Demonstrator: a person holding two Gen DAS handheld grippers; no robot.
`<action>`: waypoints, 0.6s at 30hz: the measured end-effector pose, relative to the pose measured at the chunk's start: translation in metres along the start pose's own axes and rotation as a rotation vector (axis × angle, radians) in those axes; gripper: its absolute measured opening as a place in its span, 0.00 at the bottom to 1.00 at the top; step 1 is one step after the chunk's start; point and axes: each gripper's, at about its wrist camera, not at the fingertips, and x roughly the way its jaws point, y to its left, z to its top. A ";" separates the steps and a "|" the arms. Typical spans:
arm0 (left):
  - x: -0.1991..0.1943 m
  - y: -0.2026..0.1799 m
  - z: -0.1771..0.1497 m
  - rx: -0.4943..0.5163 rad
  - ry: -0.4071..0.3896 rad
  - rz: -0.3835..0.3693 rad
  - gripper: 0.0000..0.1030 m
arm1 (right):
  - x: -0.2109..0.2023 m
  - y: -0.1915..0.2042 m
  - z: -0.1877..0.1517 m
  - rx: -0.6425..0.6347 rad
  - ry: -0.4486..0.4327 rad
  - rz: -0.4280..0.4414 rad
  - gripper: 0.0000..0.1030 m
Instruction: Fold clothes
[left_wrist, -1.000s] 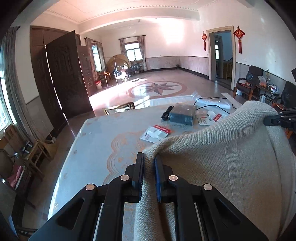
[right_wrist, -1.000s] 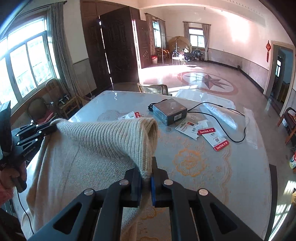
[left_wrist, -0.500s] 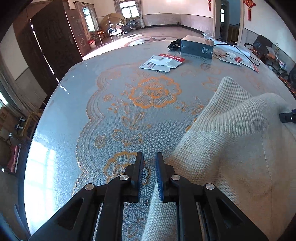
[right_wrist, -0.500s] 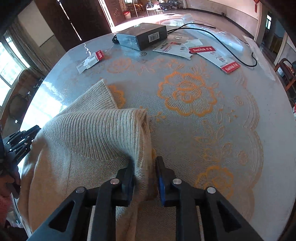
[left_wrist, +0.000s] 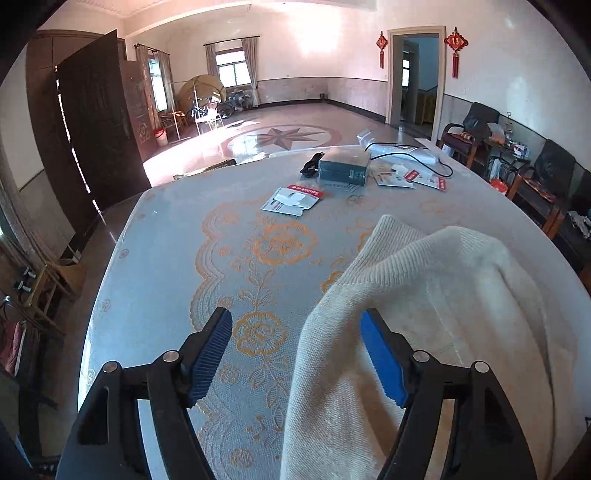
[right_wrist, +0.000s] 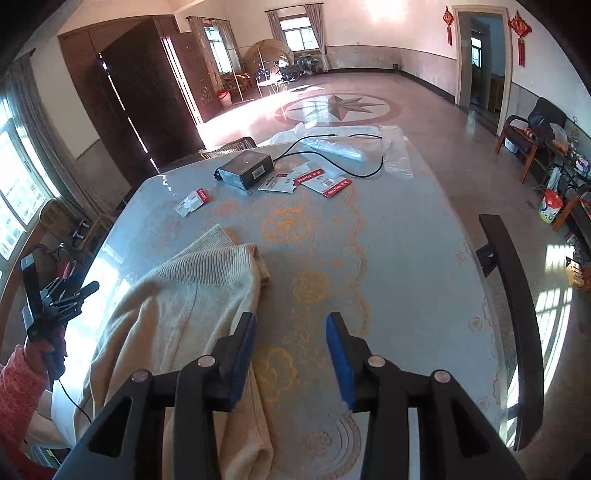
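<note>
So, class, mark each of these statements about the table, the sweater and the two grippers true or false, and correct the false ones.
1. The cream knitted sweater lies on the table. True.
2. The right gripper clamps the sweater. False: its jaws are opening, with only the lace-patterned tablecloth between them.
3. The dark rectangular box sits on the sweater. False: it stands apart, at the table's far end.
4. A black cable lies near the box. True.
5. The left gripper is shut. False: its jaws are opening, with the sweater's edge between them.

sweater (right_wrist: 177, 314) on table (right_wrist: 406, 258), box (right_wrist: 245, 170) behind
</note>
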 end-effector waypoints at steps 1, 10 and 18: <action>-0.007 -0.006 -0.004 0.008 -0.005 -0.007 0.76 | -0.012 0.006 -0.012 -0.014 0.013 -0.008 0.41; -0.024 -0.050 -0.060 0.003 0.065 -0.083 0.77 | -0.031 0.078 -0.158 -0.078 0.313 0.029 0.52; -0.021 -0.041 -0.087 -0.053 0.113 0.016 0.77 | 0.011 0.120 -0.242 -0.059 0.455 0.006 0.52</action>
